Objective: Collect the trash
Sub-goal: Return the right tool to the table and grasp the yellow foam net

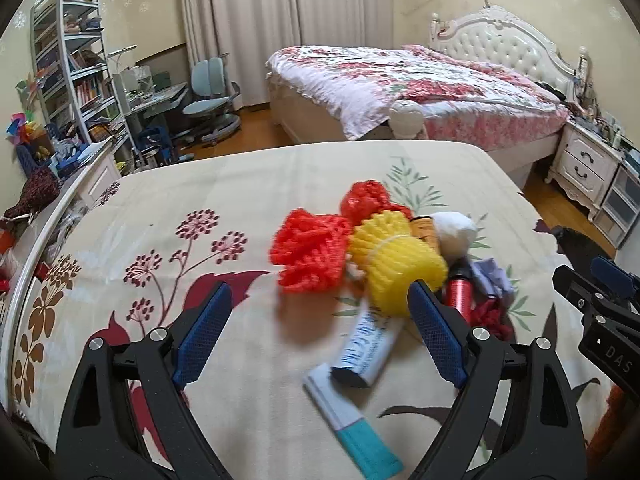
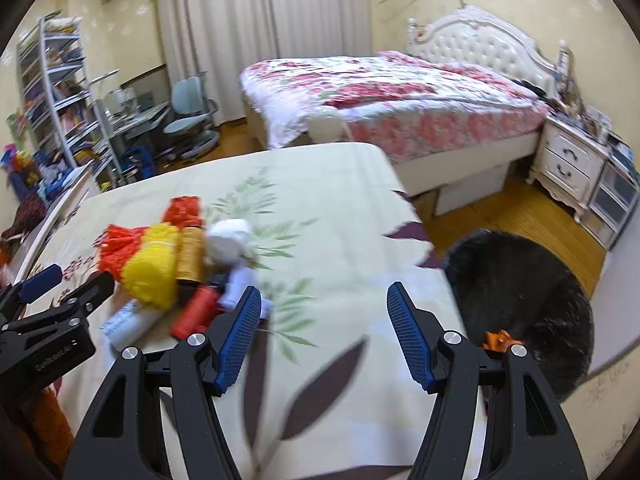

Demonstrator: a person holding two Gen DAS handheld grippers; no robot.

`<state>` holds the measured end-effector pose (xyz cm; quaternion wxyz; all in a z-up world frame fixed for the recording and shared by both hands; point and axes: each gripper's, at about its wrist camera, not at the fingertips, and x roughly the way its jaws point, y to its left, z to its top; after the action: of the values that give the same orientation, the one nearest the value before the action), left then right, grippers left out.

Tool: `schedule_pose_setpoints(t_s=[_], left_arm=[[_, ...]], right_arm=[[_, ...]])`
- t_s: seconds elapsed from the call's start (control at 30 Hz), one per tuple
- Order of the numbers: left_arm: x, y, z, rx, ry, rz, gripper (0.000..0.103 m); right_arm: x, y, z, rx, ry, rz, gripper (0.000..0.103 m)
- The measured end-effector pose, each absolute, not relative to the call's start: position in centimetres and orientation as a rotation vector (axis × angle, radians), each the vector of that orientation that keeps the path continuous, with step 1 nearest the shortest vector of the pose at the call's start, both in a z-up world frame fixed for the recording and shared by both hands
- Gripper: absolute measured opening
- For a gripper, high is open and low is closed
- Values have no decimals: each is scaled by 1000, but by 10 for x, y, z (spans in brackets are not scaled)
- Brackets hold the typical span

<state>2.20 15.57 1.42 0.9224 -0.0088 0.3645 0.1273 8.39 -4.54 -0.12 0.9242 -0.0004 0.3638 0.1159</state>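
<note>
table: cream floral cloth [image 1: 168, 208] covers it; the trash pile sits toward 1 o'clock in the left wrist view, 10 o'clock in the right wrist view.
black bag: only the right wrist view shows the open black trash bag [image 2: 516, 292], on the floor at 3 o'clock just beside the table edge.
left gripper [image 1: 320, 304]: fingers wide apart, holding nothing; one blue pad touches or overlaps the yellow foam net [image 1: 400, 264].
right gripper [image 2: 324, 304]: fingers apart, empty, over bare cloth.
trash: orange foam net [image 1: 308, 252], white tube [image 1: 364, 344], red can [image 2: 196, 312], white paper wad [image 2: 230, 240]; the teal-and-white packet [image 1: 352, 424] shows only in the left view.
</note>
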Motion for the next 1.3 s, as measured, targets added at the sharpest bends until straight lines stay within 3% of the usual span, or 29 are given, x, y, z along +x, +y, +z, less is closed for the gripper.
schedule_pose_setpoints(t_s=[0.67, 1.3], left_arm=[[9, 248, -11, -94, 799, 409, 87], [3, 272, -15, -137, 789, 436, 87]], right_arm=[[95, 79, -6, -152, 749, 434, 64], [96, 97, -6, -163, 763, 438, 64]])
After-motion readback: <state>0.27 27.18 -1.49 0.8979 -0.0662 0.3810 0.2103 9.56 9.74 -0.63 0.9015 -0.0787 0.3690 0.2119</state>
